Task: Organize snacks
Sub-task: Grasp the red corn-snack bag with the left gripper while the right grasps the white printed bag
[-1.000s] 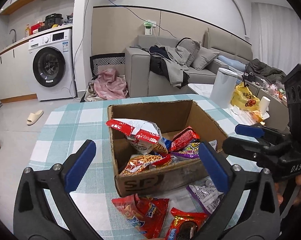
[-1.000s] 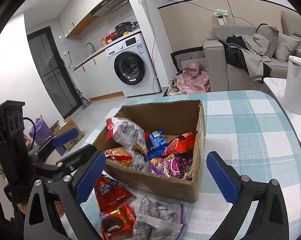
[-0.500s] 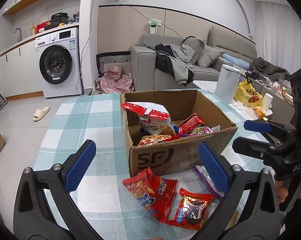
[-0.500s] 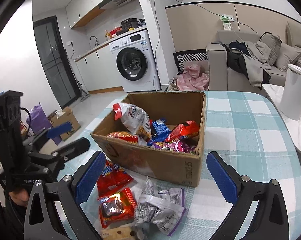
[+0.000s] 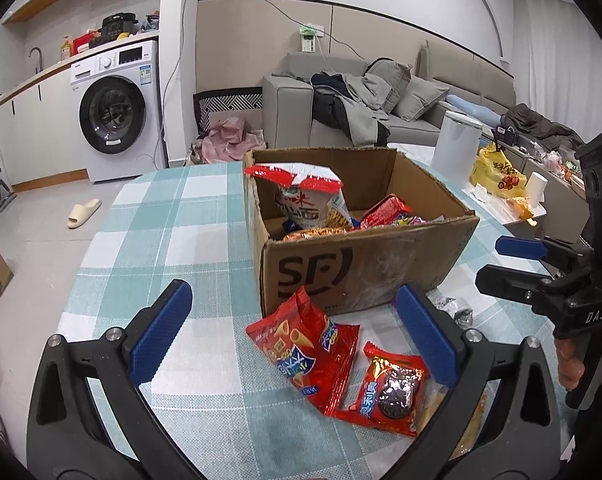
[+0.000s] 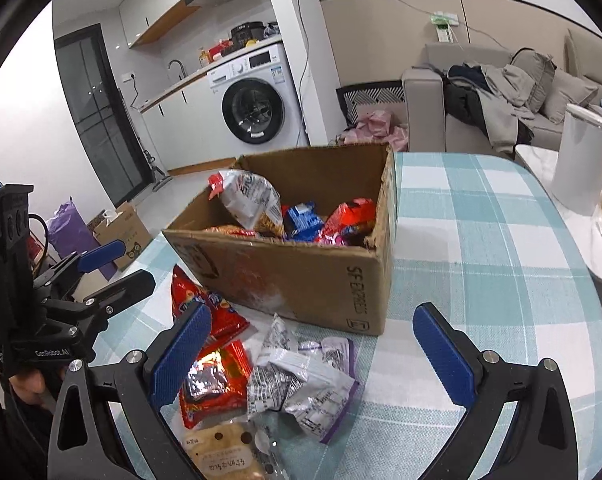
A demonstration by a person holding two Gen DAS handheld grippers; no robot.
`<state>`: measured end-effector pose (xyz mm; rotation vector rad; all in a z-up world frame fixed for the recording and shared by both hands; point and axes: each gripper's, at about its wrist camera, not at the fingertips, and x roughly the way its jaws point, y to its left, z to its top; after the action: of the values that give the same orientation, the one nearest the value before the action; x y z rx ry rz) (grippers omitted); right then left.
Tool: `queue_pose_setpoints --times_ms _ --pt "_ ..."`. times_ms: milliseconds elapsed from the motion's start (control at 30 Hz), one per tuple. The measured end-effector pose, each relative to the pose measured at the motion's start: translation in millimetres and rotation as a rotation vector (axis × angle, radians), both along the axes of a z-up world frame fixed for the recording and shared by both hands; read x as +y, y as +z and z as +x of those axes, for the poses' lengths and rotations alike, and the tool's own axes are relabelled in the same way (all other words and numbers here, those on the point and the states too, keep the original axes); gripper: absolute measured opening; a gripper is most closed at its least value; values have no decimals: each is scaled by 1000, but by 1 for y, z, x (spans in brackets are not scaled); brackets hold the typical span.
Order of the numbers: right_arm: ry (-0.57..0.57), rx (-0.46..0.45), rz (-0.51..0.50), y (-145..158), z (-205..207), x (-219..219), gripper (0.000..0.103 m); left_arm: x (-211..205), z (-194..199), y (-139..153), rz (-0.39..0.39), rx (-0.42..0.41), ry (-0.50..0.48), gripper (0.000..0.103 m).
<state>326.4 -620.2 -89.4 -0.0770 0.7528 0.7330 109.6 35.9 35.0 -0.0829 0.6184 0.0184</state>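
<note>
You are holding the left gripper [image 5: 293,336] wide open and empty above the red snack packet [image 5: 307,350]. The right gripper [image 6: 313,348] is gaping empty over the silver packets [image 6: 301,384]

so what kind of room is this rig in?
Looks like a small home, open living room and kitchen: a washing machine under a counter, a sofa piled with clothes, and a checked tablecloth.
</note>
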Motion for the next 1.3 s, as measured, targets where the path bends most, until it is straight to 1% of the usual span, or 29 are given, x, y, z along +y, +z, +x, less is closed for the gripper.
queue_pose_setpoints --times_ms 300,500,633,967,1067,1300 --pt "0 8 -50 -10 2 -1 103 -5 6 -17 -2 42 -10 102" --pt "19 35 -83 -22 1 3 103 -5 8 -24 -8 60 -11 102" --pt "26 43 -94 -24 2 4 103 -6 6 -29 -12 74 -15 102" --pt "56 80 -147 -40 1 15 103 -5 6 -45 -15 125 -24 102" --pt "55 102 -144 -45 3 17 103 -4 7 -48 -4 129 -10 102" --pt "54 139 -141 -55 6 21 103 11 16 -60 -48 170 32 102"
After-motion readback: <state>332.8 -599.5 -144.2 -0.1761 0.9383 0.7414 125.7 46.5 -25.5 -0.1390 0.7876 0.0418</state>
